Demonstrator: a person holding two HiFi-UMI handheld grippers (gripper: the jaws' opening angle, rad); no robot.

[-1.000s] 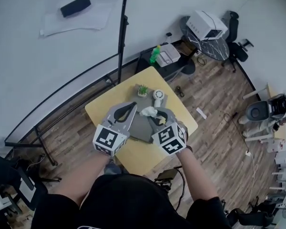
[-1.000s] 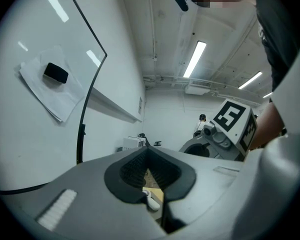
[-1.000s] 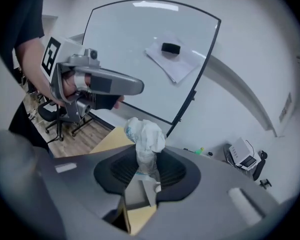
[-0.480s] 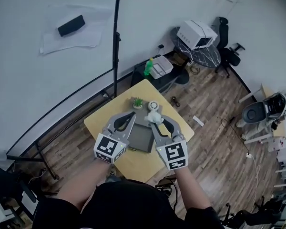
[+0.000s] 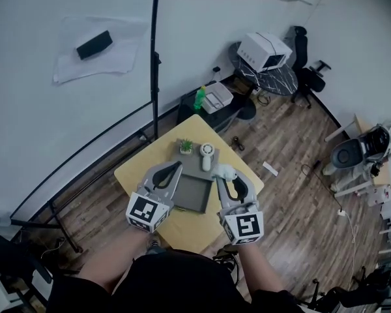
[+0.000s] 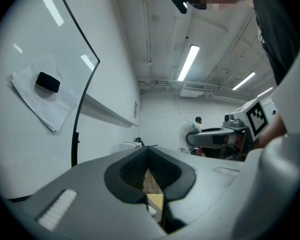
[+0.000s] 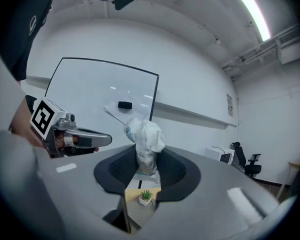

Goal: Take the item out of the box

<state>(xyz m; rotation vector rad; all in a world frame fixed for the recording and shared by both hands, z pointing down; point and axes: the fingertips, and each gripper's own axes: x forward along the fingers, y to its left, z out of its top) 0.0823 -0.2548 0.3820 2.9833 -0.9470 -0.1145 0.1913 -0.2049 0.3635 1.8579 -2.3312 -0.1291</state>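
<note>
In the head view my right gripper point(image 5: 227, 178) is shut on a crumpled white wrapped item point(image 5: 223, 171), held in the air just past the right edge of the grey box point(image 5: 191, 194) on the yellow table point(image 5: 135, 169). The right gripper view shows the same item point(image 7: 144, 138) standing up between the pads of the right gripper point(image 7: 145, 159). My left gripper point(image 5: 174, 168) hovers over the box's left side, its tips together with nothing between them. In the left gripper view the left gripper point(image 6: 149, 170) leaves only a thin wedge of table visible.
A small potted plant point(image 5: 185, 147) and a white round object point(image 5: 207, 150) stand at the box's far side. A black whiteboard-stand pole point(image 5: 154, 57) rises behind the table. A green bottle point(image 5: 199, 98) sits on a low dark stand, with chairs on the wooden floor to the right.
My right gripper has carried the white item from over the back of the box out to the right, beyond its edge. The left gripper has barely moved.
</note>
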